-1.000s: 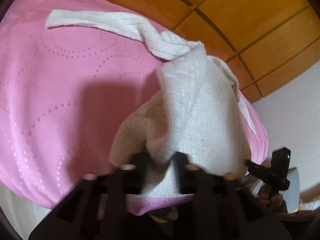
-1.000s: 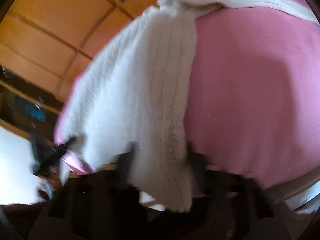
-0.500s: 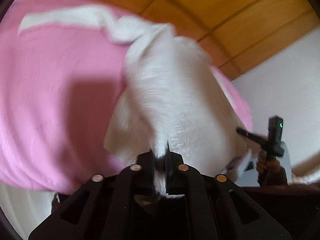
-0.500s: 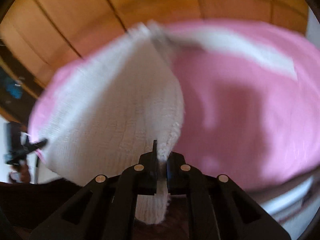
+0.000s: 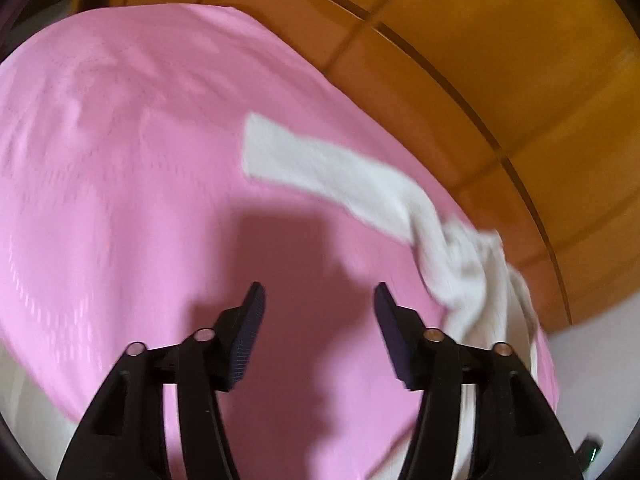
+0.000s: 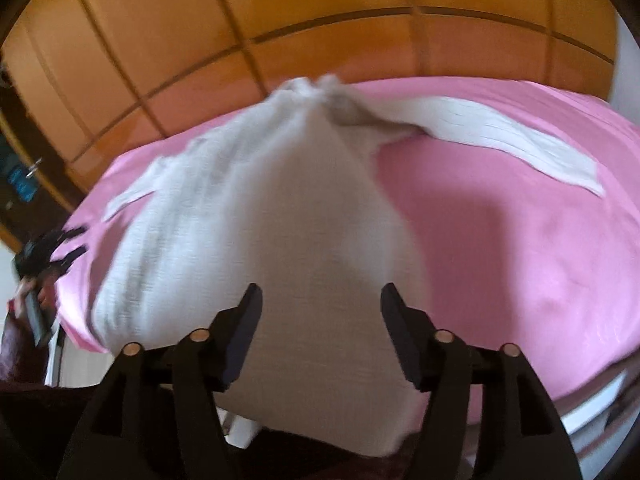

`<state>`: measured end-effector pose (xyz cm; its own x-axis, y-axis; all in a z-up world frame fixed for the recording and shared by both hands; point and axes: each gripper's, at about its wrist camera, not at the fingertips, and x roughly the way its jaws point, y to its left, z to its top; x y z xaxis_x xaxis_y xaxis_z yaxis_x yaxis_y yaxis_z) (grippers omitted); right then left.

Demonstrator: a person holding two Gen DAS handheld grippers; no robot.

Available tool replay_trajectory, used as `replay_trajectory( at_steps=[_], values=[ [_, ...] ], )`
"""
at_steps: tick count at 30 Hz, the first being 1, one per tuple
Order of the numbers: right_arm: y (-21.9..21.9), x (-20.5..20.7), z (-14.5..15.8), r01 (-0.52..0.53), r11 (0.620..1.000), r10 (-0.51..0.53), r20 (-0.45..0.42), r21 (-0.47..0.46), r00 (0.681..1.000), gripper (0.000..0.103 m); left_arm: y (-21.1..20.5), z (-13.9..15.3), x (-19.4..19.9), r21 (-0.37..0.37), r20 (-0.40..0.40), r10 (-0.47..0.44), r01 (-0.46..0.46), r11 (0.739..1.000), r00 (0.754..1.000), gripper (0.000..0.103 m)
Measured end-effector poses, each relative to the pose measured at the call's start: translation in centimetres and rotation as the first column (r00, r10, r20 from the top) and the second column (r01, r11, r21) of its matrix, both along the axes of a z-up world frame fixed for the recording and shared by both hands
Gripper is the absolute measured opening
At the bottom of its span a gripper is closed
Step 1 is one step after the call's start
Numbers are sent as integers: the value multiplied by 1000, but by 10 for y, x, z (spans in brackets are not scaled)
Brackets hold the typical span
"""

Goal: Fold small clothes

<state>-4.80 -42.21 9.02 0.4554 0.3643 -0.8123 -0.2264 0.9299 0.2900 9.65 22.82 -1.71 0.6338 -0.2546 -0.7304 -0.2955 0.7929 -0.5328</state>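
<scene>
A small white knit garment [image 6: 280,240] lies on a pink cloth-covered surface [image 6: 520,260]; its body spreads toward me and hangs over the near edge, and one sleeve [image 6: 500,136] stretches out to the right. My right gripper [image 6: 321,300] is open, empty, just above the garment's body. In the left wrist view the sleeve [image 5: 328,172] and bunched shoulder [image 5: 460,256] lie to the right of my left gripper [image 5: 319,298], which is open and empty over bare pink cloth [image 5: 140,180]. The left gripper also shows at the left edge of the right wrist view [image 6: 60,248].
Orange-brown wooden wall panels [image 6: 320,20] stand behind the pink surface. A white wall [image 5: 600,380] is at the lower right of the left wrist view. The pink surface's near edge [image 6: 580,392] drops off to white below.
Both grippers were shut on the garment's lower edge half a second ago and have opened and let it go. The left gripper has swung left, off the garment.
</scene>
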Motion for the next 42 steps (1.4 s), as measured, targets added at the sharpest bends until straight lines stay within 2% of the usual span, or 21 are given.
replay_trajectory(
  at_steps=[2, 5, 8, 11, 12, 13, 15, 17, 20, 23, 25, 28, 30, 32, 35, 36, 37, 39, 41, 42],
  values=[
    [19, 2, -8, -35, 999, 35, -21, 5, 999, 65, 16, -5, 24, 13, -32, 65, -65, 998, 997, 60],
    [48, 6, -25, -81, 997, 82, -73, 16, 994, 65, 30, -15, 55, 64, -67, 99, -95, 993, 993, 60],
    [68, 10, -37, -132, 991, 132, -112, 7, 985, 65, 40, -24, 87, 69, -112, 105, -98, 993, 988, 60],
    [78, 13, -43, -149, 989, 147, -128, -2, 981, 67, 34, -31, 115, 130, -123, 99, -83, 988, 987, 60],
    [79, 16, -44, -148, 989, 147, -134, 0, 980, 67, 33, -30, 118, 168, -124, 94, -72, 983, 988, 41],
    [80, 18, -46, -146, 989, 144, -142, 1, 979, 67, 31, -28, 124, 210, -134, 77, -48, 976, 988, 8],
    [79, 21, -49, -144, 990, 141, -155, -4, 978, 67, 35, -21, 129, 227, -133, 68, -36, 973, 989, 5],
    [82, 25, -52, -146, 989, 143, -161, -6, 977, 67, 48, 2, 128, 254, -62, 96, -77, 964, 993, 5],
    [85, 29, -56, -145, 989, 142, -164, -7, 976, 67, 80, 39, 120, 300, 25, 173, -172, 938, 985, 5],
    [87, 31, -60, -143, 990, 140, -169, -4, 976, 69, 115, 77, 102, 346, 108, 259, -281, 895, 960, 5],
    [89, 32, -62, -140, 990, 137, -172, -5, 976, 69, 140, 95, 86, 375, 146, 323, -355, 856, 935, 5],
    [90, 33, -65, -135, 991, 132, -176, -5, 976, 69, 163, 101, 72, 418, 158, 382, -412, 809, 910, 4],
    [92, 35, -66, -132, 991, 128, -178, -9, 976, 69, 171, 93, 68, 428, 136, 404, -422, 800, 904, 4],
    [98, 39, -66, -124, 992, 119, -173, -15, 978, 69, 171, 78, 70, 424, 97, 412, -412, 806, 906, 4],
    [101, 38, -64, -110, 994, 106, -168, -16, 980, 69, 171, 55, 64, 341, 43, 424, -412, 845, 905, 6],
    [102, 37, -63, -109, 994, 105, -166, -13, 981, 70, 165, 49, 63, 309, 21, 402, -389, 868, 915, 19],
    [103, 36, -63, -109, 994, 106, -164, -8, 981, 70, 157, 44, 60, 276, 8, 366, -354, 894, 931, 34],
    [105, 33, -64, -108, 994, 105, -162, -8, 981, 70, 134, 39, 47, 206, 32, 292, -292, 934, 956, 44],
    [105, 31, -65, -105, 994, 102, -158, -9, 982, 70, 107, 33, 39, 132, 22, 161, -162, 978, 987, 44],
    [103, 31, -63, -101, 995, 98, -151, -9, 984, 69, 89, 28, 32, 90, 25, 86, -88, 992, 996, 44]
  ],
)
